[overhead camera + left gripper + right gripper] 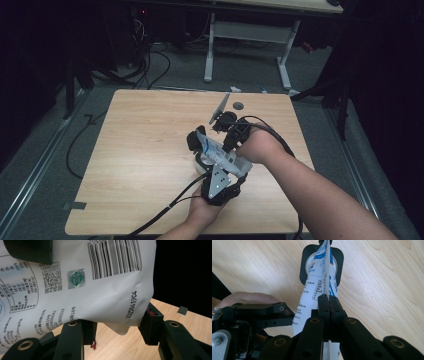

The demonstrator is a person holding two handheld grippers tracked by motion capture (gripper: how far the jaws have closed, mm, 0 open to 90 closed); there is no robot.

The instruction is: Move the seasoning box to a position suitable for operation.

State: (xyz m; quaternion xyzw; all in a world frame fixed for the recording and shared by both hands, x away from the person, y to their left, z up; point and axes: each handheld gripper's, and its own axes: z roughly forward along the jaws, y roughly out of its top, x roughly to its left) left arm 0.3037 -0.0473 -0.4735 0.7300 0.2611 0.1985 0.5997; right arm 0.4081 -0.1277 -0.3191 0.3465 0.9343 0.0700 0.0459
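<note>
While both grippers hold the white pouch [220,152] over the table [135,165], it looks soft, light, crinkly — right gripper [328,306] pinches its seam edge tight, left gripper [117,331] clamps the bottom corner approx. half-open; edges grip best.

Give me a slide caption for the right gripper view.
Right gripper pinches a white pouch above a black-framed bowl.
</note>
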